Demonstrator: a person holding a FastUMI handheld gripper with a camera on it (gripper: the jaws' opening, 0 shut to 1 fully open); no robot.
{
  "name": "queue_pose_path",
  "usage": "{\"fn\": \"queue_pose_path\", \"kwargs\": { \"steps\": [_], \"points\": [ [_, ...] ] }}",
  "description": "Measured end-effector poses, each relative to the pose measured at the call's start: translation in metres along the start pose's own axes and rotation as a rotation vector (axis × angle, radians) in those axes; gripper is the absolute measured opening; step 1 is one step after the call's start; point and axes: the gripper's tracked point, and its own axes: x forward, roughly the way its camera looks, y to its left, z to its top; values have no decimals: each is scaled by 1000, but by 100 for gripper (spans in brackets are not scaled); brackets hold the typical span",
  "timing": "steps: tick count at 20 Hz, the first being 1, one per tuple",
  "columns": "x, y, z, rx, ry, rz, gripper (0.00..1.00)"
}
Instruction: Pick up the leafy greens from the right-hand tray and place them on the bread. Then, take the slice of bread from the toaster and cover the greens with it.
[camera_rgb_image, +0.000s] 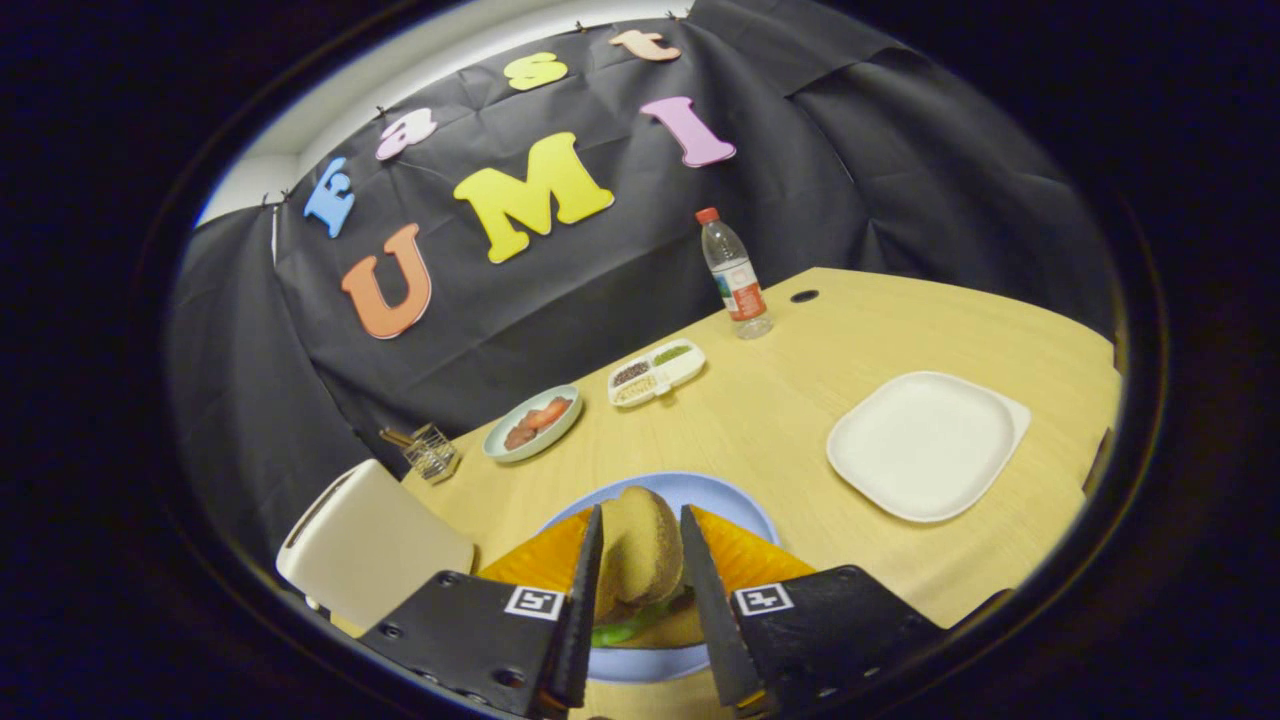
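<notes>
Now, bread slice (640, 548): I am holding it on edge between the two fingers of my hand-held gripper (640, 590), just above the blue plate (730, 500).
Hand-held gripper: it is closed down to the slice's thickness, both fingers pressing on its flat faces.
Handling: I am judging the slice light, porous and easily crushed; a gentle pinch across the faces, low on the slice, is keeping it from bending or crumbling.
Leafy greens (625, 628): they are lying under the slice on the lower bread (680, 630), showing at its near edge; they look limp and likely to slide if I am dragging the slice.
Toaster (370, 545): it is standing on the table (800, 400) just beside the plate.
White tray (925, 445): it is sitting bare, well apart from the plate.
Beyond: a small dish of red pieces (533, 422), a divided dish (657, 372), a wire holder (432, 452).
Writing: the water bottle (735, 275) is carrying a label, too small to read; the finger markers are carrying patterns, no words.
</notes>
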Motion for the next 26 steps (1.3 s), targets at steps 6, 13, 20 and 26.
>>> {"fn": "queue_pose_path", "kwargs": {
  "steps": [6, 13, 20, 26],
  "points": [
    [-11, 1, 15, -73, -37, 11, 74],
    [-75, 20, 103, -363, -318, 0, 95],
    [-146, 43, 152, -498, -451, 7, 95],
    [-192, 35, 154, -490, -509, 3, 95]
  ]
}}
